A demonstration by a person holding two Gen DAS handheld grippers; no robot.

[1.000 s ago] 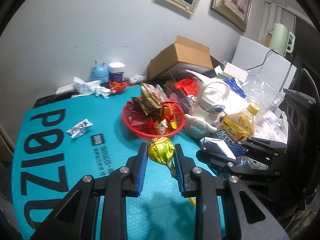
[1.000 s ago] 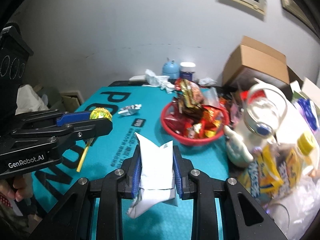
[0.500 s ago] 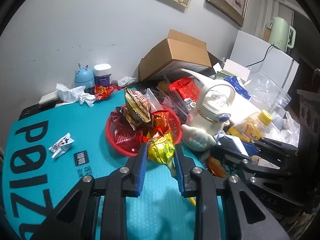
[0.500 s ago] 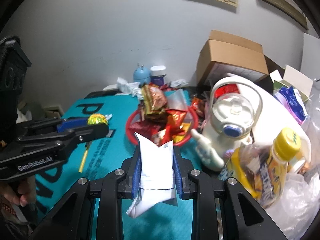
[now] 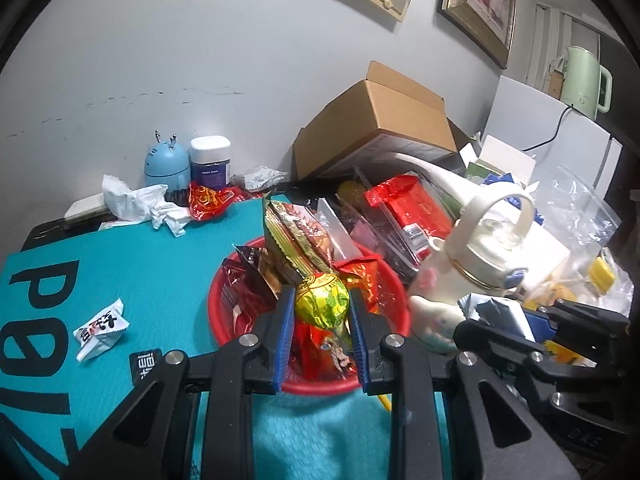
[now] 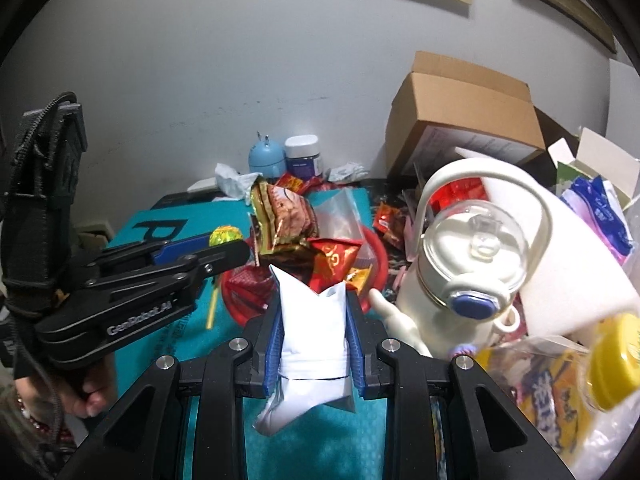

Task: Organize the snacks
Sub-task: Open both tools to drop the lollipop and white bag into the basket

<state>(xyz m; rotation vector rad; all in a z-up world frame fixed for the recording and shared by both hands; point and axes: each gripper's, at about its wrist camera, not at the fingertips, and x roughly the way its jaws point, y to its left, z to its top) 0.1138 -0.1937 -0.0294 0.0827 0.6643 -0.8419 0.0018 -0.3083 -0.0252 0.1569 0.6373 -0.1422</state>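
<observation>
My left gripper (image 5: 321, 306) is shut on a yellow-green wrapped lollipop (image 5: 322, 305), whose yellow stick (image 5: 384, 402) hangs below. It hovers just over the near side of the red basket (image 5: 394, 300), which is heaped with snack packets (image 5: 298, 242). My right gripper (image 6: 314, 312) is shut on a white packet (image 6: 312, 336) and sits right of the left one, near the basket's rim (image 6: 376, 264). In the right wrist view the left gripper (image 6: 230, 246) comes in from the left with the lollipop (image 6: 225, 236). A small white candy (image 5: 102, 330) lies on the teal mat (image 5: 152, 276).
A white kettle-shaped bottle (image 5: 486, 256) with a figurine stands right of the basket. Behind it are a cardboard box (image 5: 380, 120), a red package (image 5: 412, 204) and plastic bags (image 5: 580, 216). A blue toy (image 5: 166, 162), a jar (image 5: 211, 160) and tissues (image 5: 136, 202) line the wall.
Both grippers have moved forward and right towards the red basket, each keeping its grip. The lollipop now hangs over the basket's near side instead of over the mat.
</observation>
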